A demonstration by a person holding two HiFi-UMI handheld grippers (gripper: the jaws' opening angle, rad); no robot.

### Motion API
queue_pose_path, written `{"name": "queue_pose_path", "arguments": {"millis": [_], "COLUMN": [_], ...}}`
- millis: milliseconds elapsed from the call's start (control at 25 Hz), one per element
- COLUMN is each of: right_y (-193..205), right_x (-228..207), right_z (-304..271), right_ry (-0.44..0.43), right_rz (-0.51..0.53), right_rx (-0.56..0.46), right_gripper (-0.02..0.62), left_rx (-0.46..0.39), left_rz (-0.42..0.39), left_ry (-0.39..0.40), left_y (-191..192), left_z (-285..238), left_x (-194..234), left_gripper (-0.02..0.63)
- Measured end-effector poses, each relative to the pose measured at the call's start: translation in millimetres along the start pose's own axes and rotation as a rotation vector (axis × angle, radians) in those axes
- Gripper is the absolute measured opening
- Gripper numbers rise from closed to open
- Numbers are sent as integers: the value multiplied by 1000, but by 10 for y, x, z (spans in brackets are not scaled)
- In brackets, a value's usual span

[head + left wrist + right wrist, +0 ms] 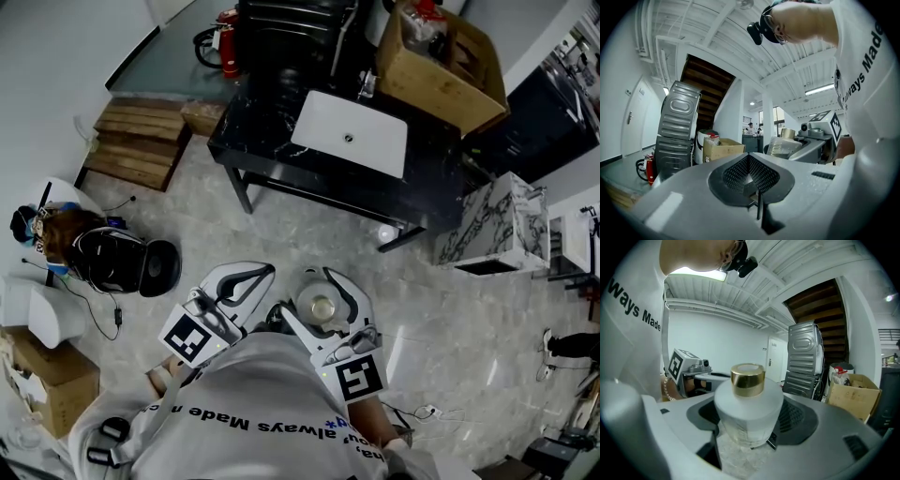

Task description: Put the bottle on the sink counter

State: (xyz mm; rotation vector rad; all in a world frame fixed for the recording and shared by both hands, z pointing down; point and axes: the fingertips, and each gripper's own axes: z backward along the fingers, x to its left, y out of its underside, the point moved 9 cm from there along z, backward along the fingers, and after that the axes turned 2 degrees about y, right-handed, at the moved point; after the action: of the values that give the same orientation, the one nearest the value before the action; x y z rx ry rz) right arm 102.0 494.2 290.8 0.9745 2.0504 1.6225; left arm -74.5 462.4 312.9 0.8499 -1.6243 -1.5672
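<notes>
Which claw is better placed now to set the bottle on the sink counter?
Right. The right claw grips the bottle; the left claw is shut and empty. The sink counter lies ahead.

open cardboard box, wooden pallets, red fire extinguisher, marble-patterned block

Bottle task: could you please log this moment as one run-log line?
right tongs: shut on bottle, cap up | left tongs: shut, empty | sink counter: ahead across floor, bottle not yet placed
</notes>
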Motion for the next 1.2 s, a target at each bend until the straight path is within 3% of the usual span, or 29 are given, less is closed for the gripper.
{"name": "queue_pose_path", "arguments": {"millis": [320,840,1200], "right_y": [98,184,152], "right_x": [-418,-1681,-2305], "right_z": [-198,-565,-647], "right_ry": [-4,-4,-21], "right_rz": [-15,-33,-23], "right_rx": [-3,-10,-42], "right_gripper": [334,334,334], "left_rx": [9,30,35], "left_rz": [12,4,-7], "left_ry": [4,7,-12], "left_y": [51,-16,-116], "left_z": [-403,-1608,-2191], "left_x": [240,866,1061], "left_gripper": [2,2,2]}}
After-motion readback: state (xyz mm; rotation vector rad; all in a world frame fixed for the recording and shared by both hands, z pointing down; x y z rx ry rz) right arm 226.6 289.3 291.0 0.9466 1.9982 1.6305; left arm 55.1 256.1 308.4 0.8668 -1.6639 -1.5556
